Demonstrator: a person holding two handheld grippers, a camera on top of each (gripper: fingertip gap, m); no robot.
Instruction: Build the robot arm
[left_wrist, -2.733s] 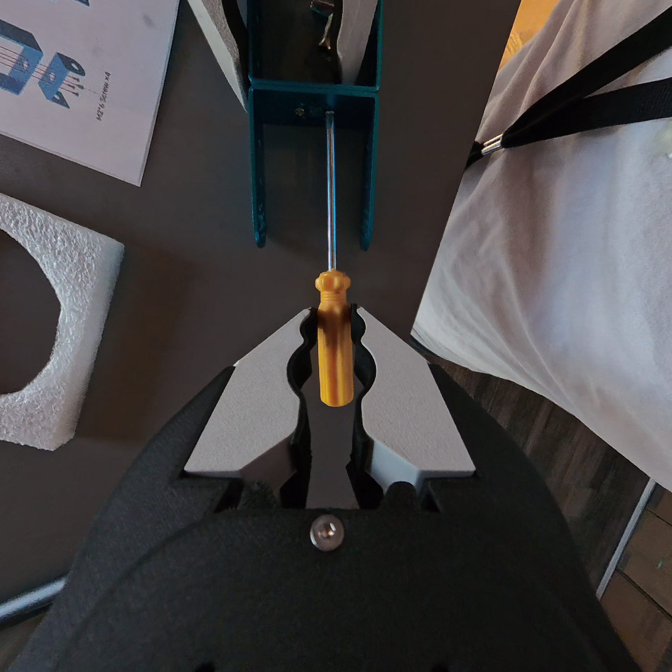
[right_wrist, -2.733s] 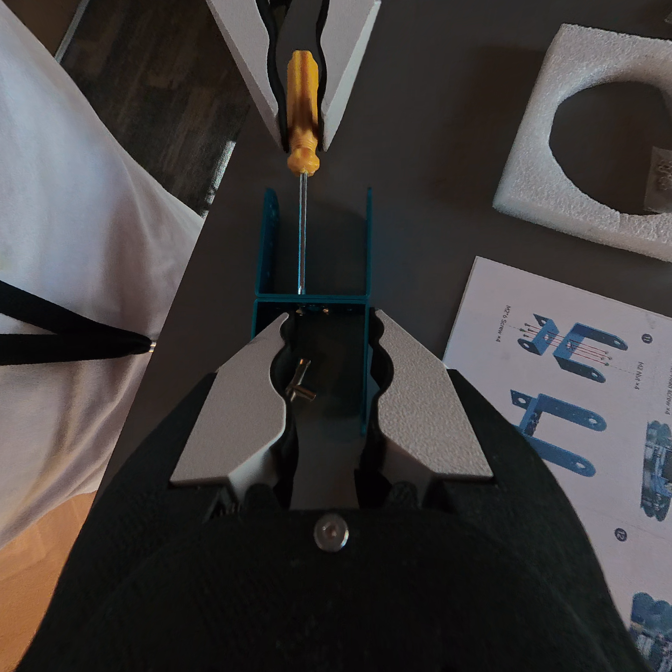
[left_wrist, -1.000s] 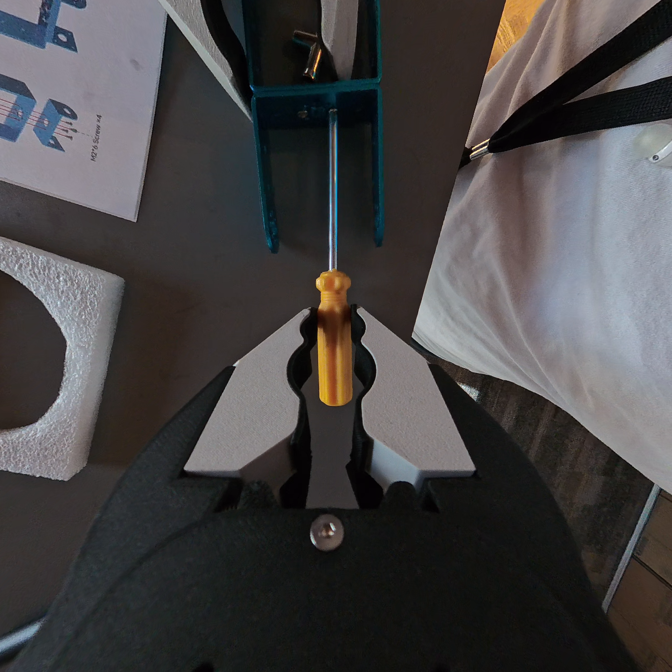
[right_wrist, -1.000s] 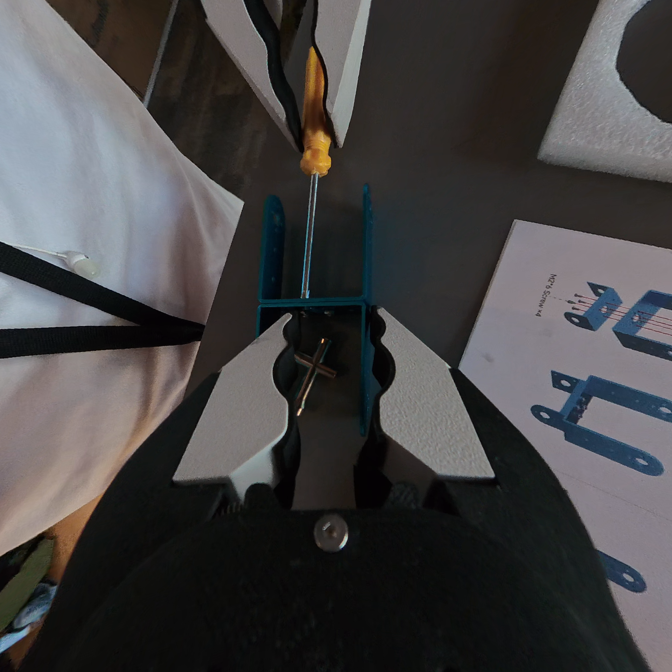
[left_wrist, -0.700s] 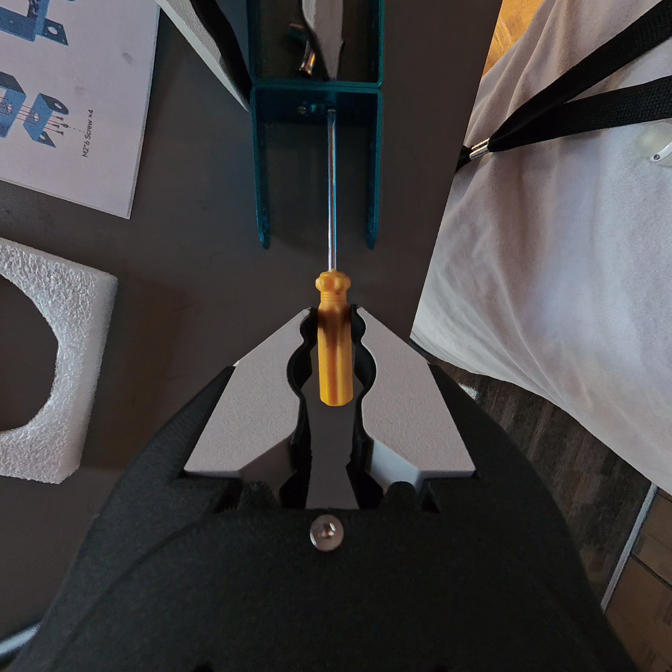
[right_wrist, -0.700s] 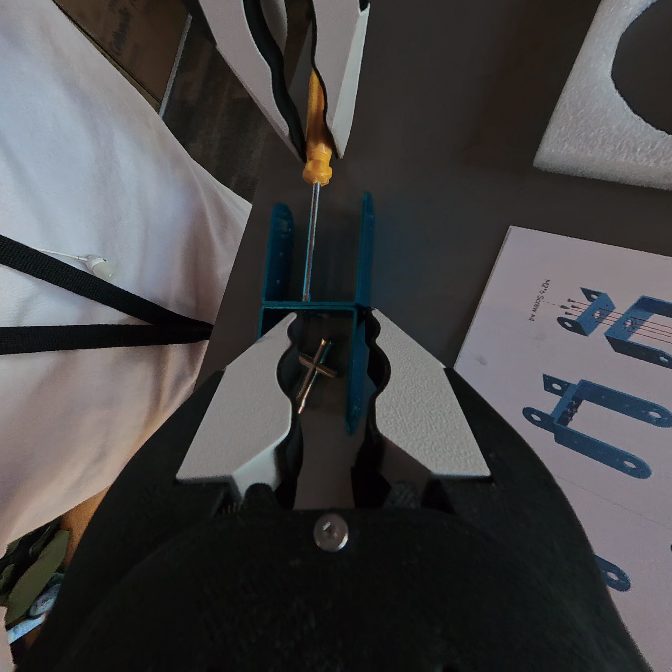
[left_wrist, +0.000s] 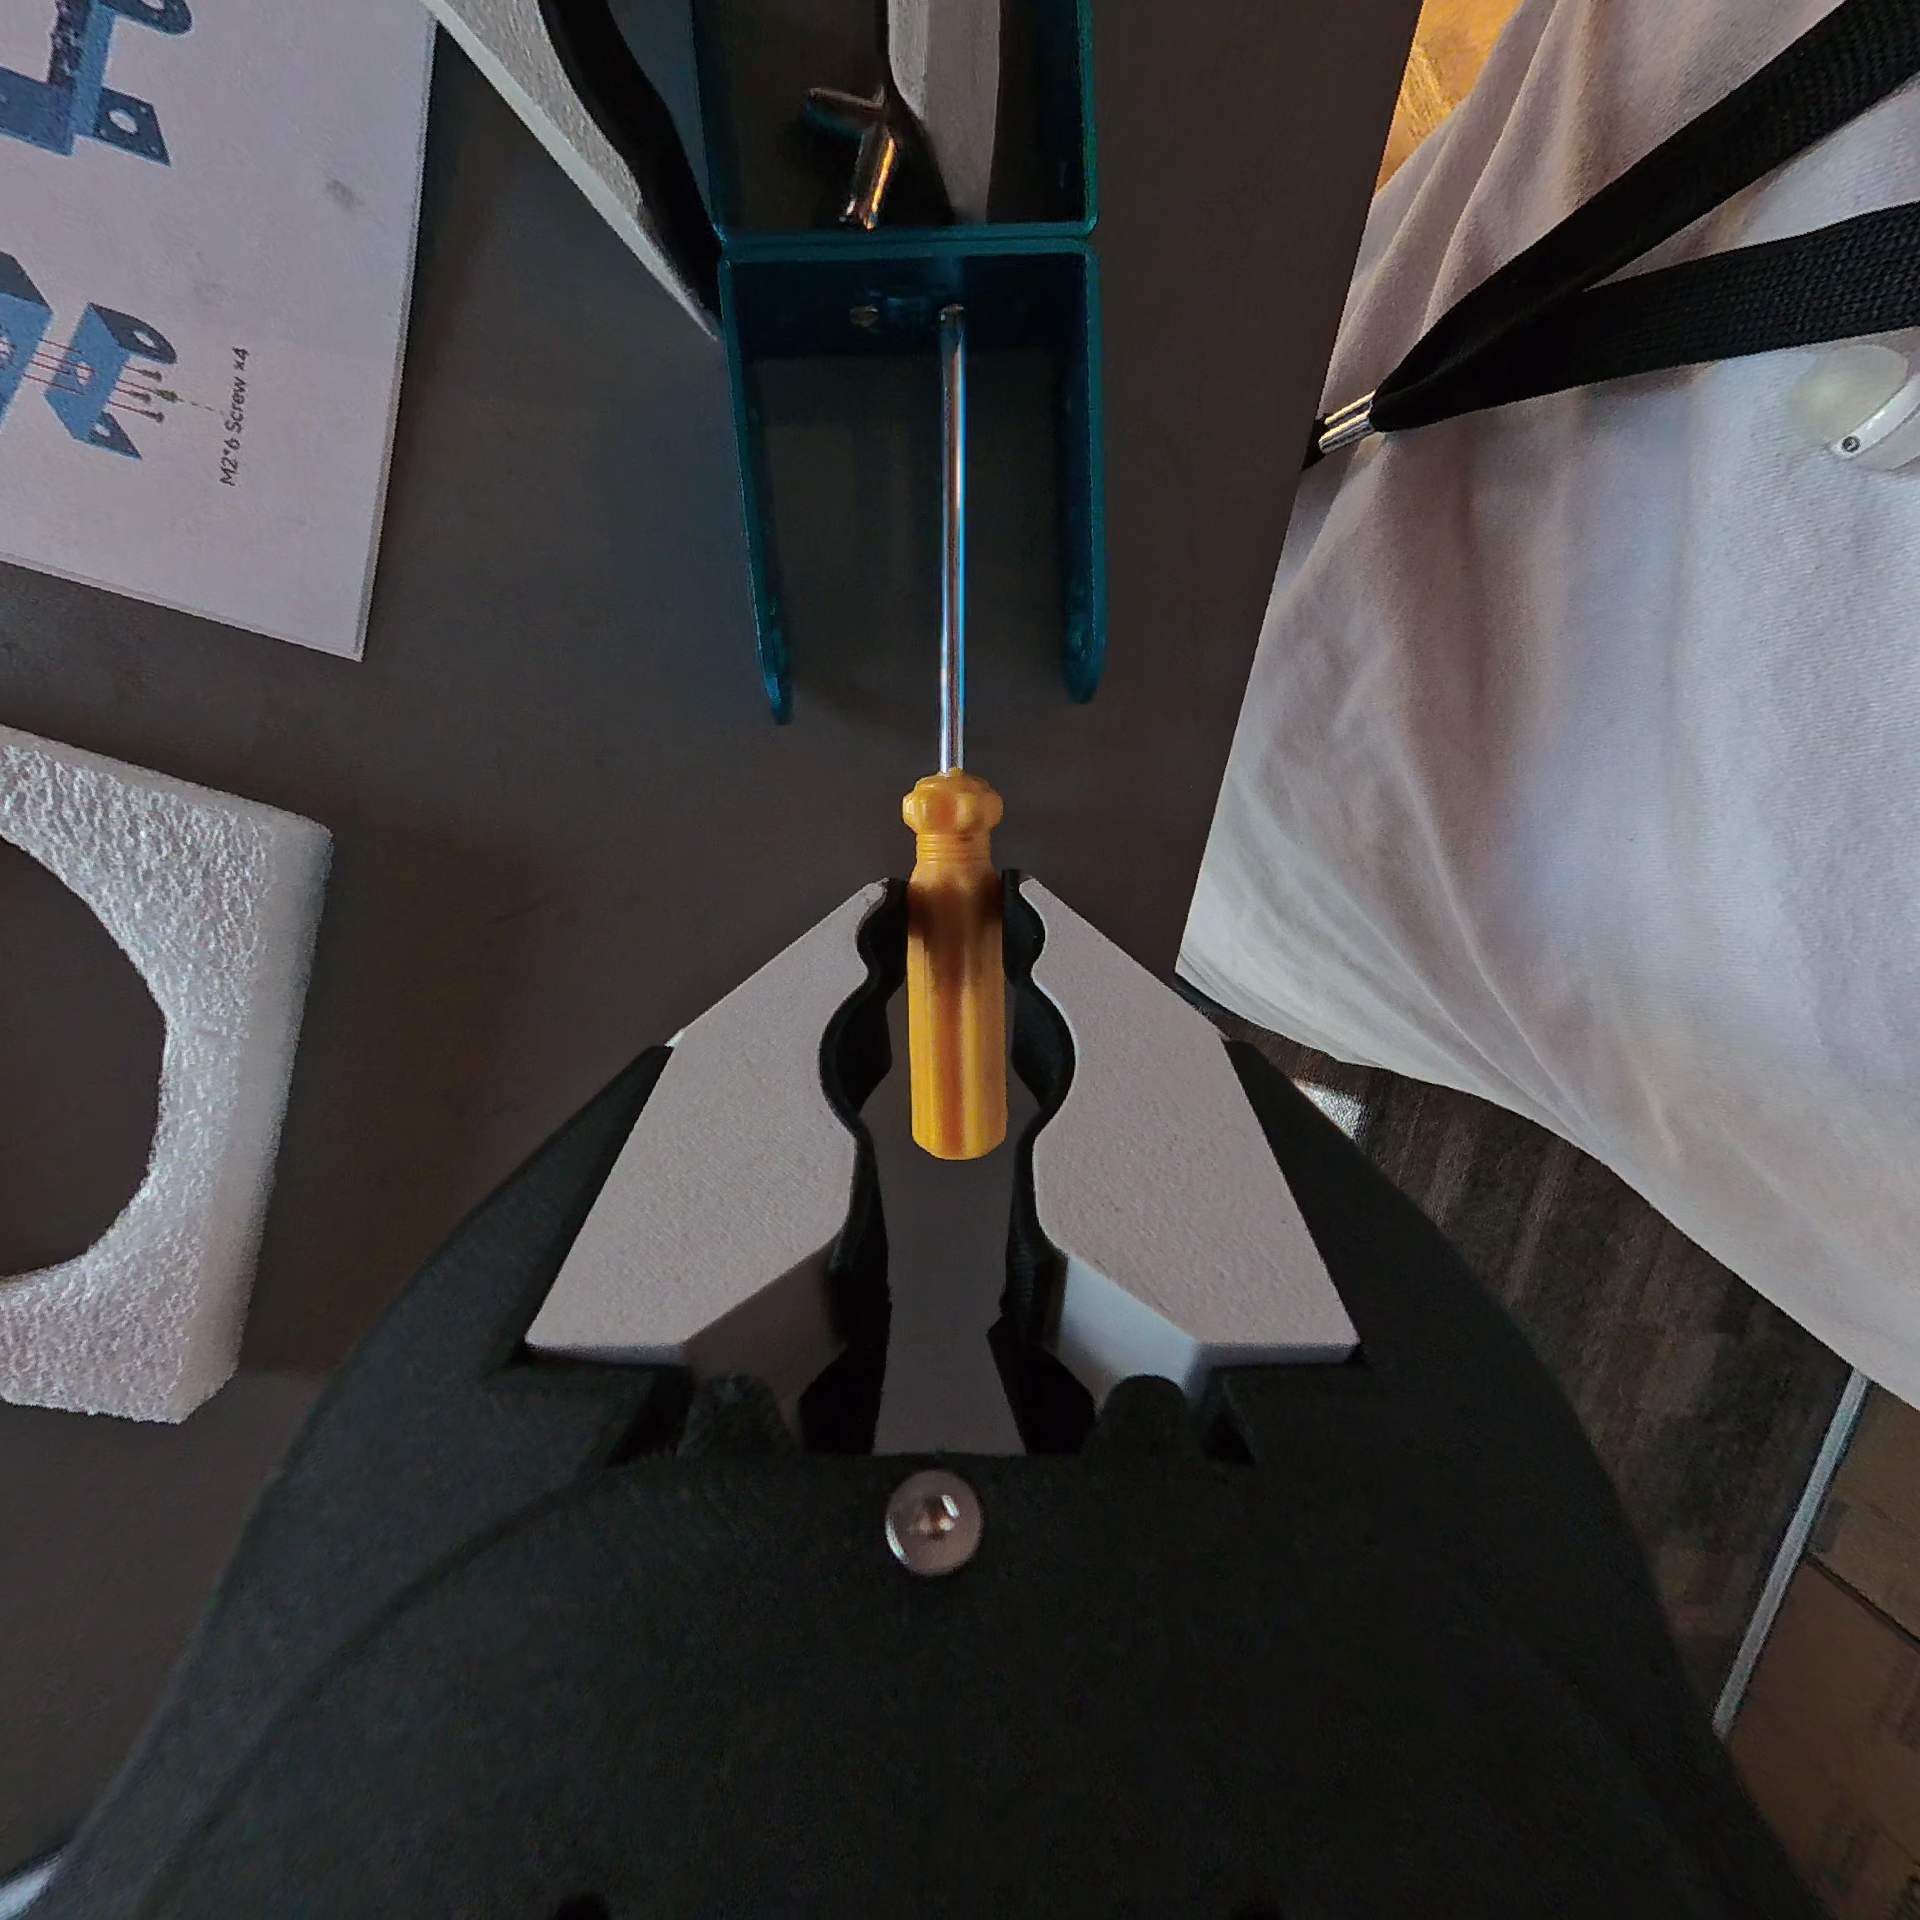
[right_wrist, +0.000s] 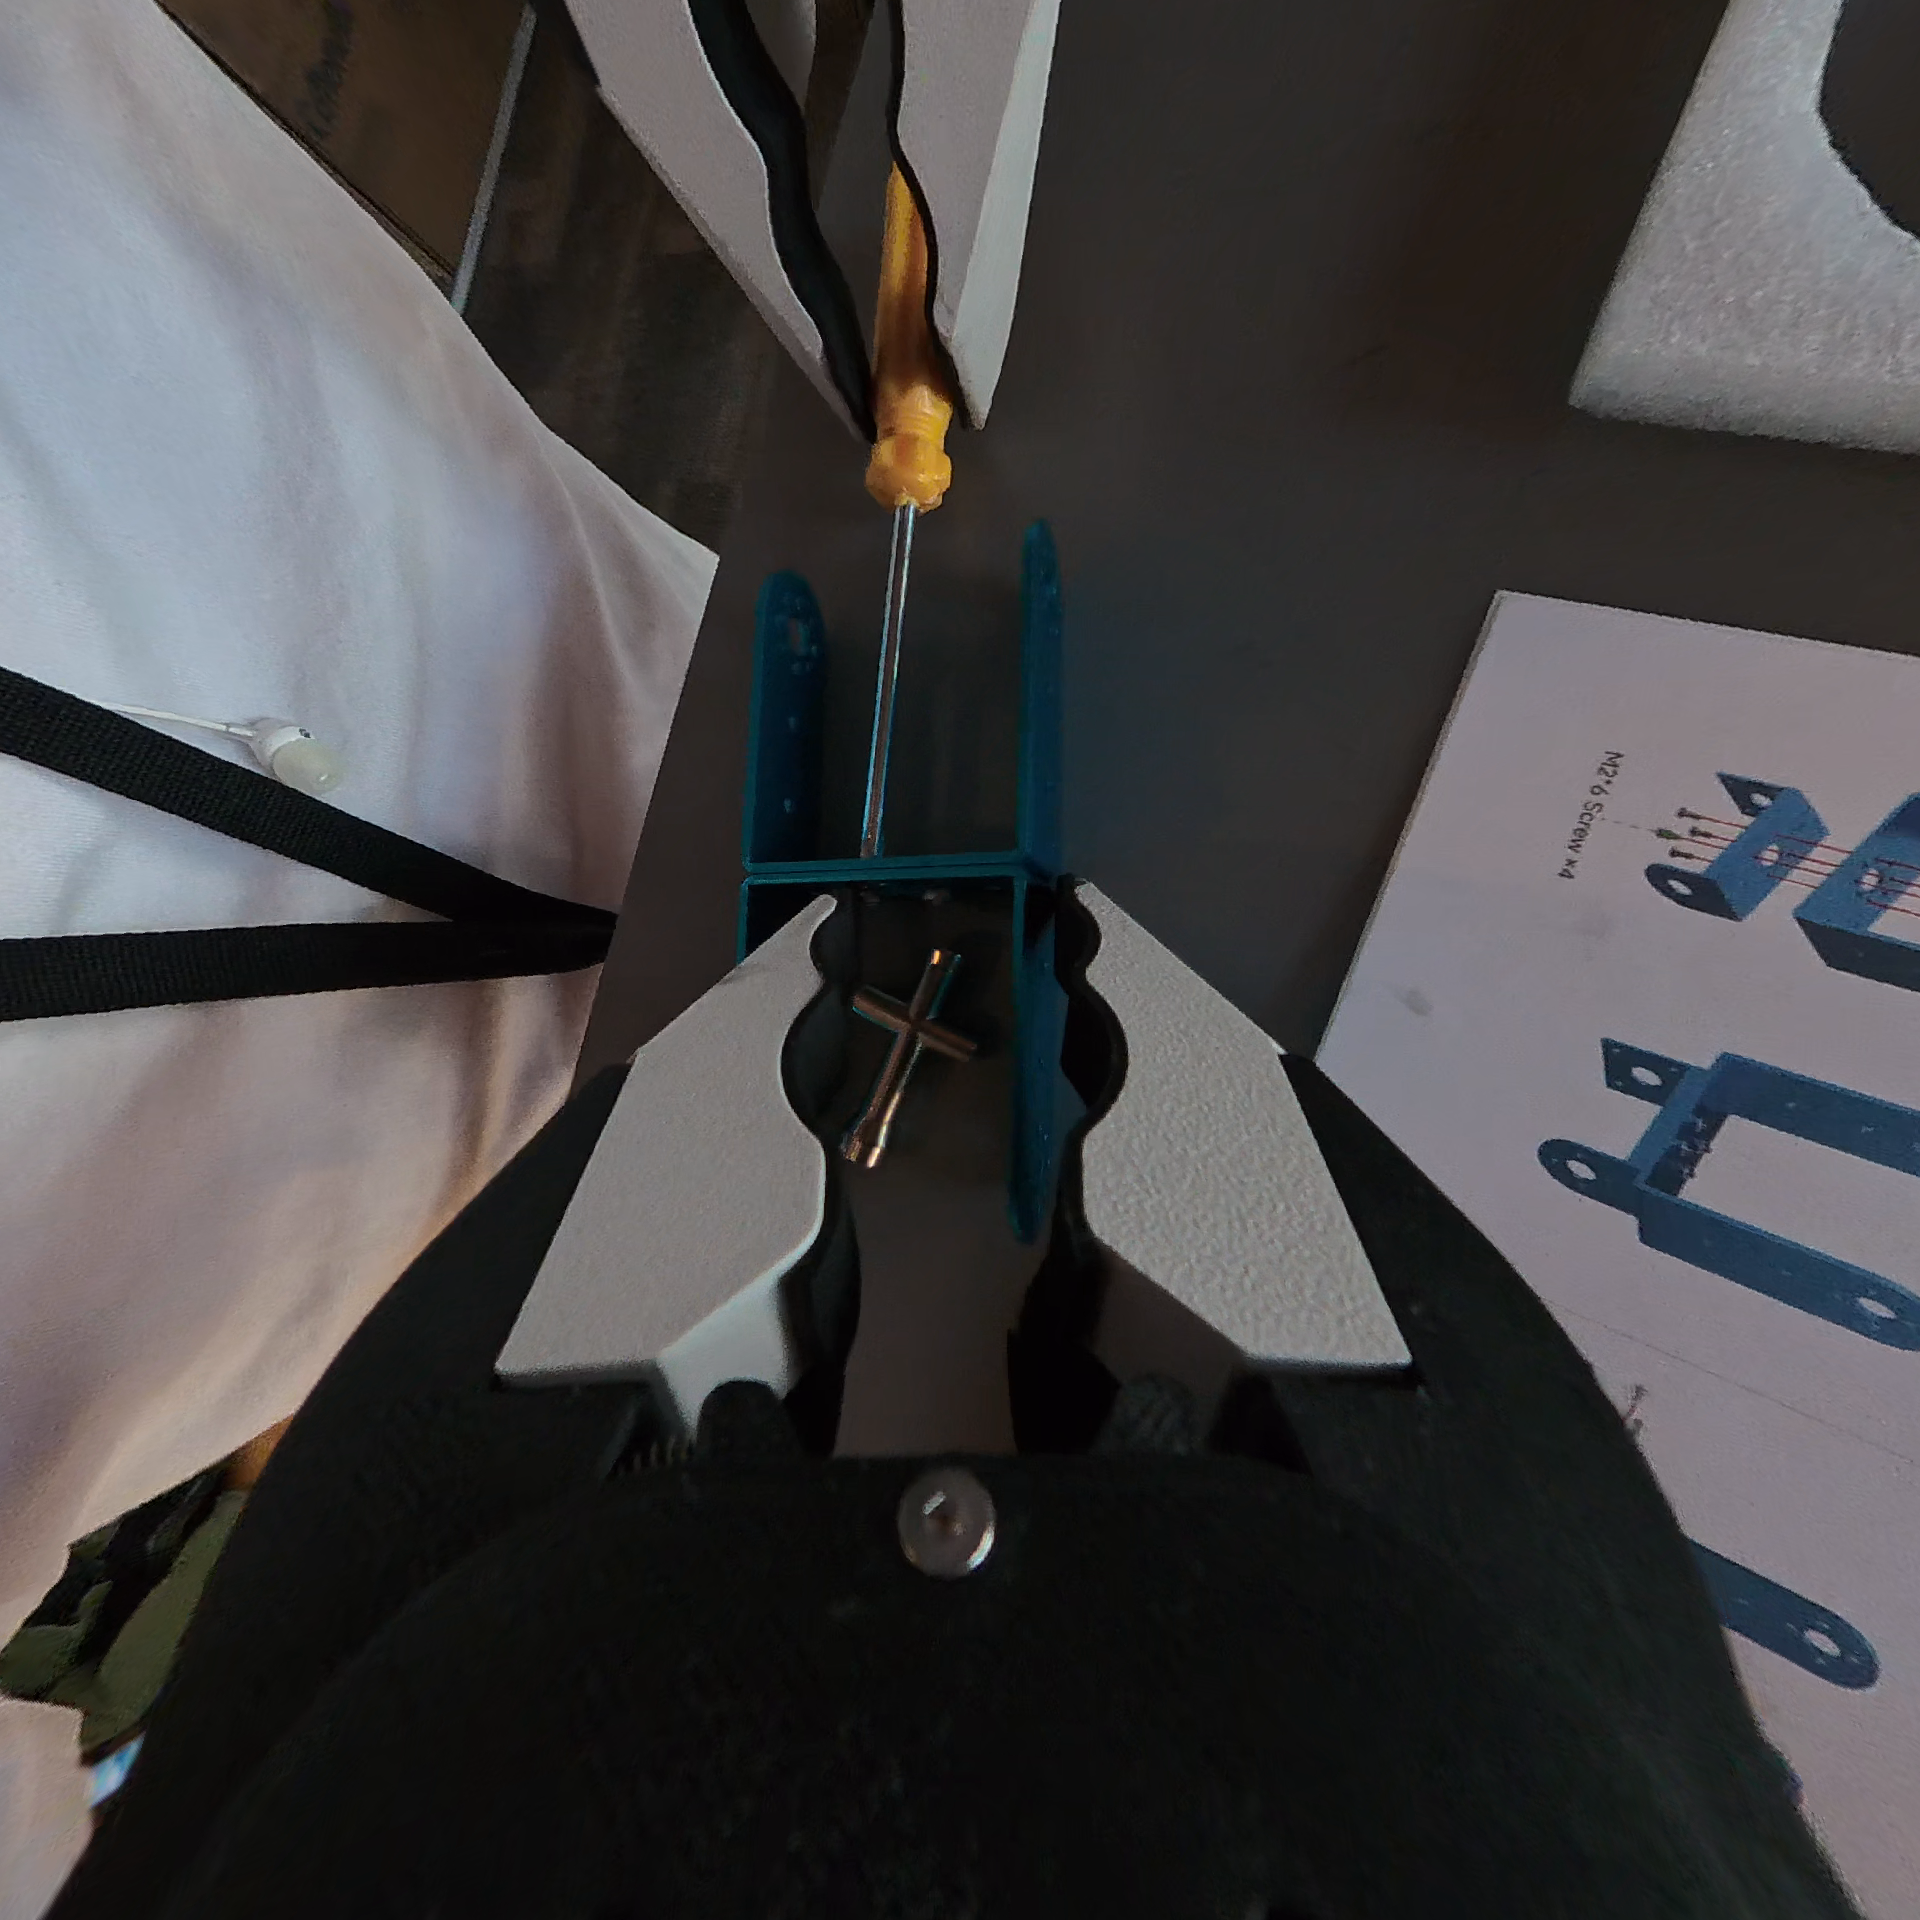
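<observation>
The left gripper's (left_wrist: 953, 883) jaws stayed shut on the orange plastic handle of a slim steel-shafted screwdriver (left_wrist: 956, 1039), its tip still on the cross wall of the teal U-shaped metal bracket (left_wrist: 904, 296); little had shifted. The right gripper's (right_wrist: 953, 894) jaws stood part open, straddling one bracket arm beside a small metal cross wrench (right_wrist: 909, 1039); whether they pinched it was unclear. On the dark surface (left_wrist: 571, 779) lay a white foam block with a cut-out (left_wrist: 208, 1039) and a printed sheet (right_wrist: 1558, 1143). A white garment with black straps (left_wrist: 1558, 727) met the surface's edge, above wooden flooring (left_wrist: 1558, 1247).
</observation>
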